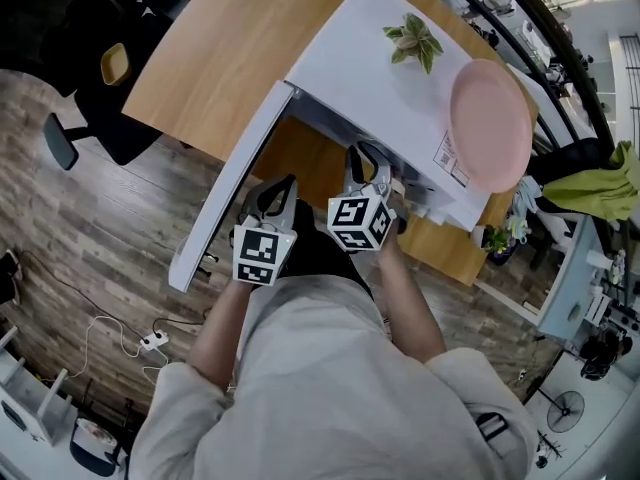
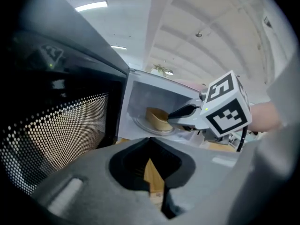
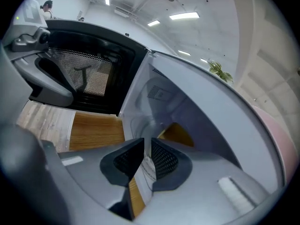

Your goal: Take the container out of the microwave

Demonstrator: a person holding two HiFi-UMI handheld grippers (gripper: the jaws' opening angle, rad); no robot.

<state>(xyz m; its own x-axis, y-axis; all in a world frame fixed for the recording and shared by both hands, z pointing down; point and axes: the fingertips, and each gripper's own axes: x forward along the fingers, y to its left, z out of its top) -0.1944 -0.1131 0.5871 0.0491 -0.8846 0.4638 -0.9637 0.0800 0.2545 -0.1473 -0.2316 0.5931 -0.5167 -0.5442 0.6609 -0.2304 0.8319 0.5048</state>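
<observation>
Head view: the door [image 1: 225, 188] of the white microwave [image 1: 380, 68] hangs open at 9 o'clock. The left gripper [image 1: 274, 194] hovers at the opening and the right gripper [image 1: 368, 161] reaches inside.

Left gripper view: its jaws meet on nothing. The tan container [image 2: 157, 119] sits on the glass turntable [image 2: 139, 127] at 12 o'clock.

Right gripper view: the jaws are slightly apart and empty, with the container at 1 o'clock. Swing the gap over its near wall before closing, then draw it out level.

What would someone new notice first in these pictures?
The white microwave on the wooden table stands with its door swung open, a pink plate and small plant on top. Inside, a tan container sits on the glass turntable, with the right gripper reaching toward it.
</observation>
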